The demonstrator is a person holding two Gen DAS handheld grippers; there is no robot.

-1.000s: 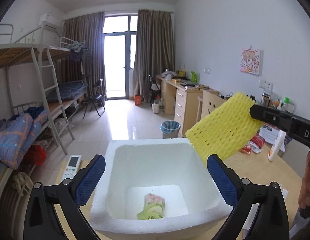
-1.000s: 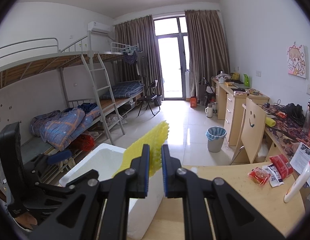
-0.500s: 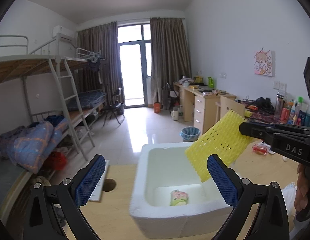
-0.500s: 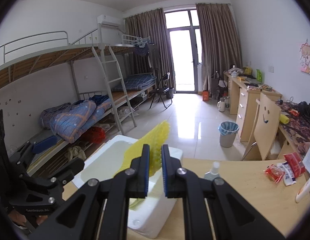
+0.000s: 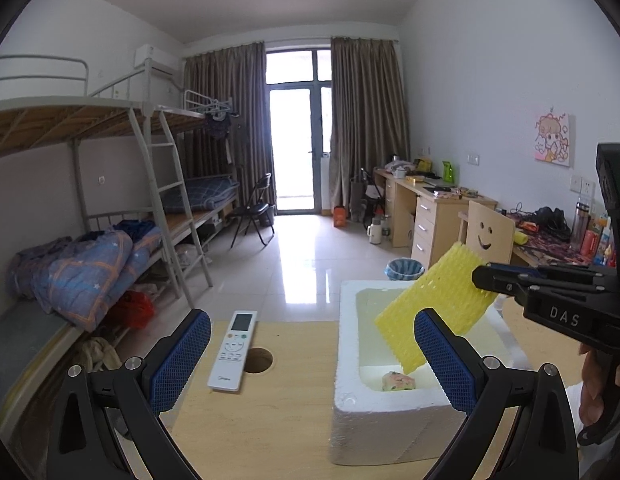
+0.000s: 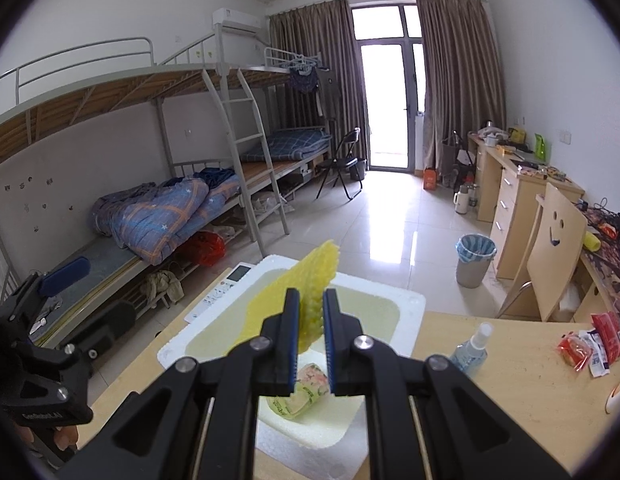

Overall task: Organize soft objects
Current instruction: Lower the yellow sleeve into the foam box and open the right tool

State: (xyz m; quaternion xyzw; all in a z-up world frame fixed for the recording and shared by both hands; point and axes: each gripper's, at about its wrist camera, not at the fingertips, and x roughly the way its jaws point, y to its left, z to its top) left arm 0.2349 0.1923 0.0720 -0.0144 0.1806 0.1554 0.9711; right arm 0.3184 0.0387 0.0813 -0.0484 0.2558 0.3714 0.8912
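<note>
My right gripper (image 6: pixel 311 312) is shut on a yellow foam net sheet (image 6: pixel 305 276) and holds it above the open white foam box (image 6: pixel 414 304). In the left wrist view the sheet (image 5: pixel 434 304) hangs over the box (image 5: pixel 346 344) from the right gripper (image 5: pixel 480 278). A small pink and green soft packet (image 6: pixel 305 390) lies on the box floor; it also shows in the left wrist view (image 5: pixel 398 381). My left gripper (image 5: pixel 310 356) is open and empty, to the left of the box over the wooden table (image 5: pixel 277 420).
A white remote control (image 5: pixel 233 350) lies on the table beside a round cable hole (image 5: pixel 257 360). A spray bottle (image 6: pixel 470 350) and red snack packets (image 6: pixel 590 340) sit right of the box. Bunk beds stand at left, desks and a chair at right.
My left gripper has pulled back and to the left, so the box now sits at its right and the remote shows. My right gripper has carried the yellow sheet further over the box.
</note>
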